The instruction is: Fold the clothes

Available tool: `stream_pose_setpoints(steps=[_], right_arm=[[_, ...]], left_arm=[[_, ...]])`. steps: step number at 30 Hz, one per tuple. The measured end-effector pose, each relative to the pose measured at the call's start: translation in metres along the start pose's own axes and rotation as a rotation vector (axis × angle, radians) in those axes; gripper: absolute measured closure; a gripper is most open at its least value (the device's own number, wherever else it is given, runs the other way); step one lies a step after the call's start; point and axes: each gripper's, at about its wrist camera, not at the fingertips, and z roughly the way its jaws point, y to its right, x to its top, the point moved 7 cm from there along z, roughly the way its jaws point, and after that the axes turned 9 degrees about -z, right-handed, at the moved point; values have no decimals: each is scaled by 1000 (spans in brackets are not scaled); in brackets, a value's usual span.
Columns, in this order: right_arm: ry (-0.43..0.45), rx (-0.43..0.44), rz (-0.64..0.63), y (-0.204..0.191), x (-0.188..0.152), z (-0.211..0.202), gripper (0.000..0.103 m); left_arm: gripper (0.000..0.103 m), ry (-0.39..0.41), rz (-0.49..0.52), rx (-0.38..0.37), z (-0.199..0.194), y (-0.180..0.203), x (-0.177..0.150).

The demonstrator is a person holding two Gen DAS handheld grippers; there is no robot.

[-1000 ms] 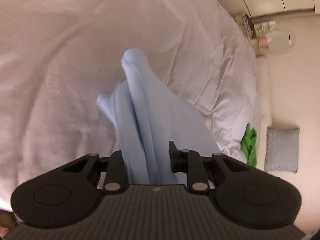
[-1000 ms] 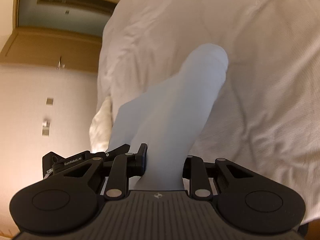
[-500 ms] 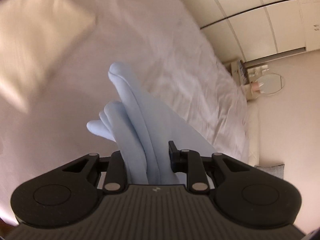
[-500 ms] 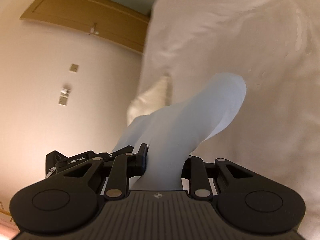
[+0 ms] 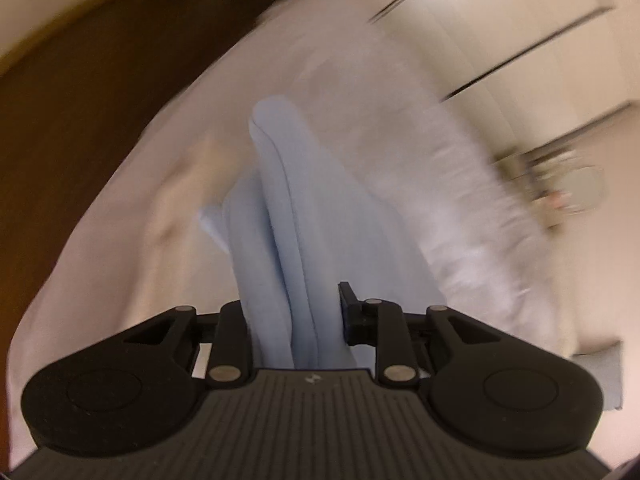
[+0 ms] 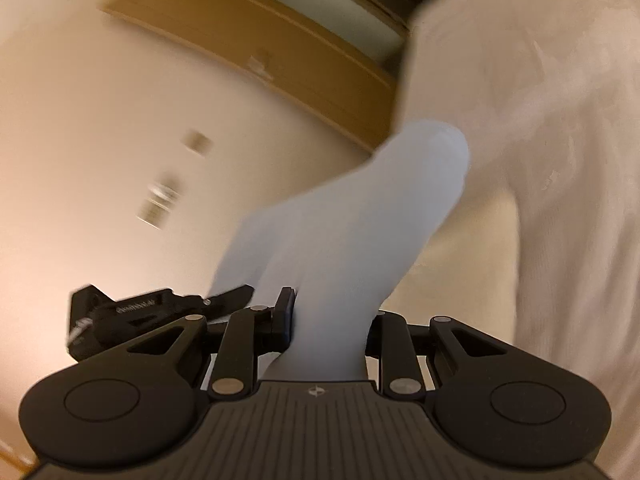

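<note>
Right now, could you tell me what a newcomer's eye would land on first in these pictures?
A pale blue bunched fabric garment rises mid-frame in both views, clamped in the left gripper and the right gripper. Behind it spreads a rumpled white bedsheet, blurred. The right view's top shows a brown wooden door frame.

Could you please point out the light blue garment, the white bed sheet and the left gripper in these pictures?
light blue garment (image 5: 296,240), left wrist view, middle of its bunched folds.
white bed sheet (image 6: 560,160), right wrist view, its wrinkled surface.
left gripper (image 5: 298,320), left wrist view, midway between its fingers.
</note>
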Motion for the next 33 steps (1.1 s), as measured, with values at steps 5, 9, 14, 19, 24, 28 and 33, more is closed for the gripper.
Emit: stream_pose_setpoints(steps=[5, 9, 14, 19, 24, 28, 33], right_arm=[[-196, -127, 85, 45, -69, 58, 68], [-212, -138, 79, 40, -66, 43, 59], [-209, -223, 44, 41, -60, 24, 50], [-192, -229, 89, 51, -41, 28, 50], [-242, -171, 130, 64, -40, 31, 33], [-305, -244, 90, 68, -32, 31, 31], [-241, -238, 133, 77, -15, 22, 29]], left_arm=[[77, -37, -99, -61, 19, -52, -12], [75, -47, -53, -52, 13, -43, -16], [76, -48, 29, -27, 17, -34, -16], [73, -74, 28, -51, 13, -42, -9], [58, -129, 29, -86, 20, -35, -2], [57, -183, 94, -76, 13, -36, -6], [38, -116, 56, -119, -1, -35, 19]])
